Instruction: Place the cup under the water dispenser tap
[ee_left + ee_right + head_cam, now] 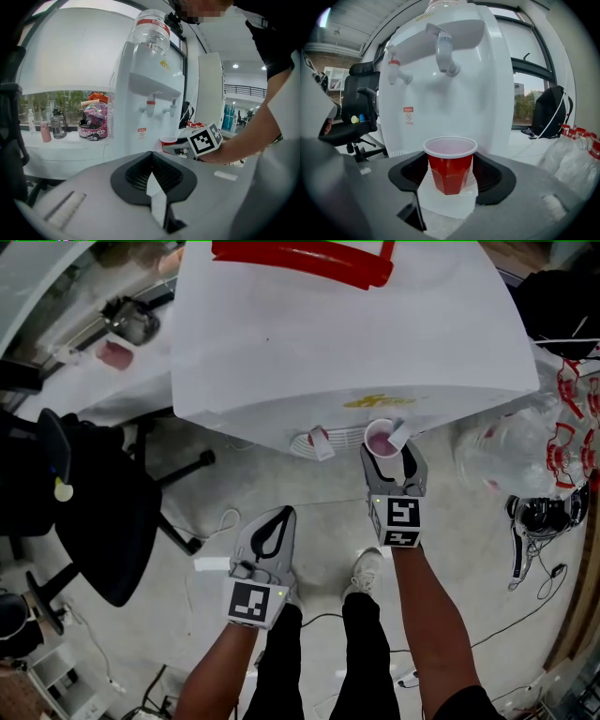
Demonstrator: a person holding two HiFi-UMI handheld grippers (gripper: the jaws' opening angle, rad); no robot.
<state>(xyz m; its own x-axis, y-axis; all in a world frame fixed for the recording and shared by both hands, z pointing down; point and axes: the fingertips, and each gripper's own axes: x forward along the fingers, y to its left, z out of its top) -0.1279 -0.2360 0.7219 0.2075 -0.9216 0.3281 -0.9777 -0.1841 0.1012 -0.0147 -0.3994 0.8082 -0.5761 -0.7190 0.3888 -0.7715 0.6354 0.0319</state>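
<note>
My right hand-held gripper (449, 190) looks clamped on the upright red cup (450, 164), holding it close in front of the water dispenser (487, 93) just below its tap (444, 54), while my left hand-held gripper (152, 180) hangs aside, jaws together and empty.

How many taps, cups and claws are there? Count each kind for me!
Taps: 2, red tap, white tap
Cups: 1, red cup
Claws: 2, left claw, right claw
Total: 5
</note>
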